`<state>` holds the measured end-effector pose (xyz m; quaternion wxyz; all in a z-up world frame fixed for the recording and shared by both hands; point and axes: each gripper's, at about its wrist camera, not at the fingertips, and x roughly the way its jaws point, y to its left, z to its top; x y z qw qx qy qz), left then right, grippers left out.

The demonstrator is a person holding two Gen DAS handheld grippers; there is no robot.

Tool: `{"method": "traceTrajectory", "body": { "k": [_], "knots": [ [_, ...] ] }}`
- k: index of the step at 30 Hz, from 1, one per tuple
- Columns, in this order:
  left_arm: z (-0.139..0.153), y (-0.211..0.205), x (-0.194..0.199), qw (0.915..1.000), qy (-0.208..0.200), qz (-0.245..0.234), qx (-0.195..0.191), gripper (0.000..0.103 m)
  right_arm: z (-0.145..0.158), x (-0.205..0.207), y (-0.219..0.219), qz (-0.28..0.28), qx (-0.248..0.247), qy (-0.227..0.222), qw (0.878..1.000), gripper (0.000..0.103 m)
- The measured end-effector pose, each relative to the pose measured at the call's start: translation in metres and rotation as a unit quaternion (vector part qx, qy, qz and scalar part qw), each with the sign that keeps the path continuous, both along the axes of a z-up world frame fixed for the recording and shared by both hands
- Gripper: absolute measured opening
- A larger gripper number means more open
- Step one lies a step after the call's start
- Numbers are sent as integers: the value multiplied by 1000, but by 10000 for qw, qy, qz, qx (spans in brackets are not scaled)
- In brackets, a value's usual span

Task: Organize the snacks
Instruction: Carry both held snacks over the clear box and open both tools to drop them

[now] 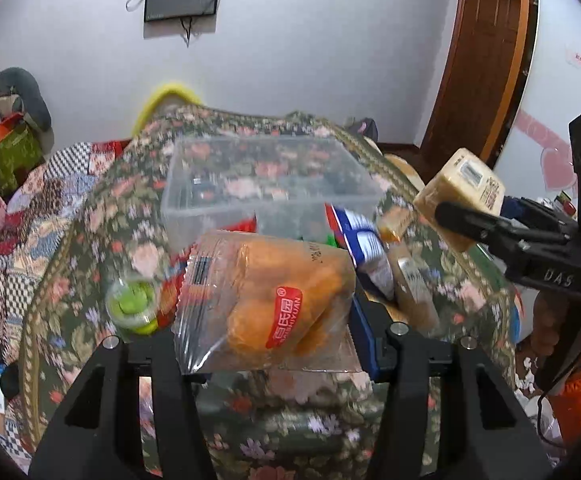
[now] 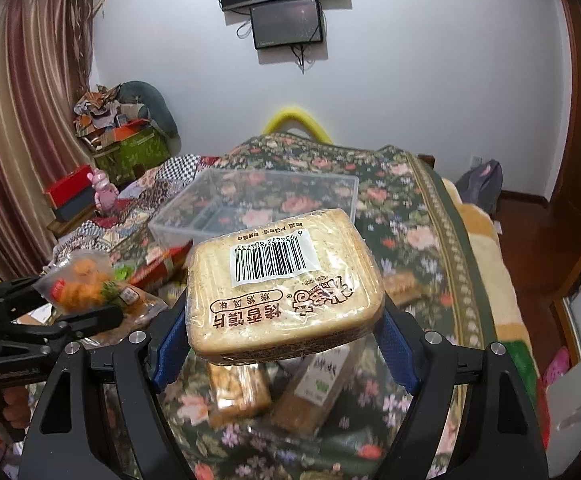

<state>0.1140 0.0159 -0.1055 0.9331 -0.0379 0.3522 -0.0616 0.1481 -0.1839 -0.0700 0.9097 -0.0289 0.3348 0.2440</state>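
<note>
My left gripper (image 1: 266,356) is shut on a clear bag of orange buns (image 1: 274,300) with a red label, held above the floral bedspread (image 1: 102,216). The same bag (image 2: 80,280) shows at the far left of the right wrist view. My right gripper (image 2: 284,344) is shut on a wrapped pack of toast slices (image 2: 282,284), barcode up, between its blue pads (image 2: 168,344). In the left wrist view that toast pack (image 1: 460,188) hangs at the right. An empty clear plastic box (image 1: 266,184) (image 2: 258,200) stands on the bed beyond both grippers.
Loose snacks lie on the bedspread: a green jelly cup (image 1: 132,304), a blue and white packet (image 1: 364,244), a red packet (image 2: 158,264) and two wrapped cakes (image 2: 238,392) (image 2: 314,392). Boxes and clutter (image 2: 130,148) stack at the far left. A wooden door (image 1: 486,52) stands at the right.
</note>
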Motion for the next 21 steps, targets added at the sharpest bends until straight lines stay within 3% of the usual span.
{"method": "traceTrajectory", "body": {
  "k": [12, 21],
  "knots": [
    [28, 9, 61, 9993, -333, 84, 145, 53, 4, 49, 24, -48, -123, -184, 9997, 79],
    [14, 21, 122, 9995, -112, 214, 182, 53, -15, 89, 40, -38, -289, 84, 9995, 79]
  ]
}}
